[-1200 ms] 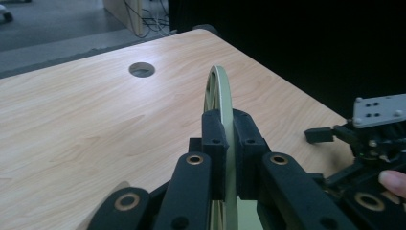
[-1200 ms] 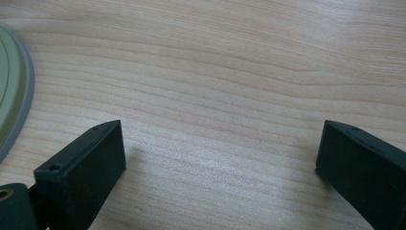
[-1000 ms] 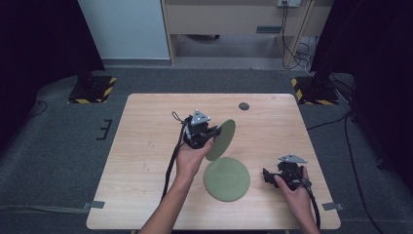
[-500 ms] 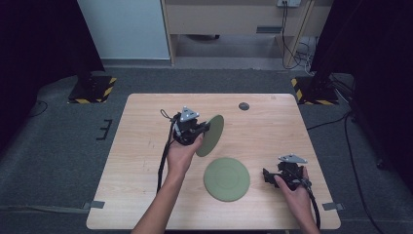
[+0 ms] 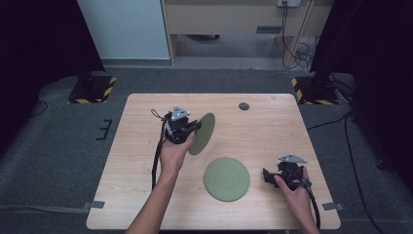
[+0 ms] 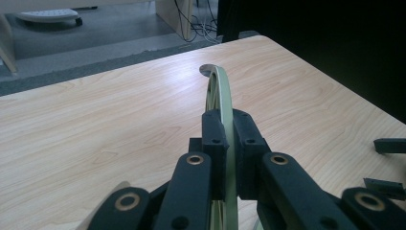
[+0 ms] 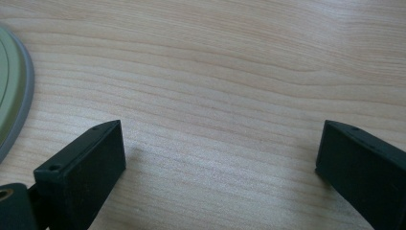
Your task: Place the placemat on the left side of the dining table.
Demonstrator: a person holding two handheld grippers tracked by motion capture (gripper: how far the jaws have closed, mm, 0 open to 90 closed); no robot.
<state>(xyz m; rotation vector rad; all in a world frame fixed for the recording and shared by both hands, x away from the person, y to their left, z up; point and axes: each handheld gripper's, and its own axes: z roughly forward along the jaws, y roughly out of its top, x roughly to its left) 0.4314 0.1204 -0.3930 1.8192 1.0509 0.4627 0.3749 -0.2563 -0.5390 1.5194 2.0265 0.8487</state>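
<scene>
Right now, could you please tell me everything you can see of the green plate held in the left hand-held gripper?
The held green plate is round, thin and olive green, with a matte, plastic-like look and a paler raised rim. It stands on edge, tilted, lifted clear of the wooden table. The left hand-held gripper is shut on its rim, one black pad on each face. It hangs up and to the left of a second green plate lying flat, not touching it.

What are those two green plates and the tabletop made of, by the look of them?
The held plate, clamped on edge in the left gripper, looks like matte moulded plastic or melamine: thin, even olive colour, pale rim, no glassy shine. The flat plate looks the same. The table shows pale wood grain with a soft sheen, maybe laminate.
</scene>
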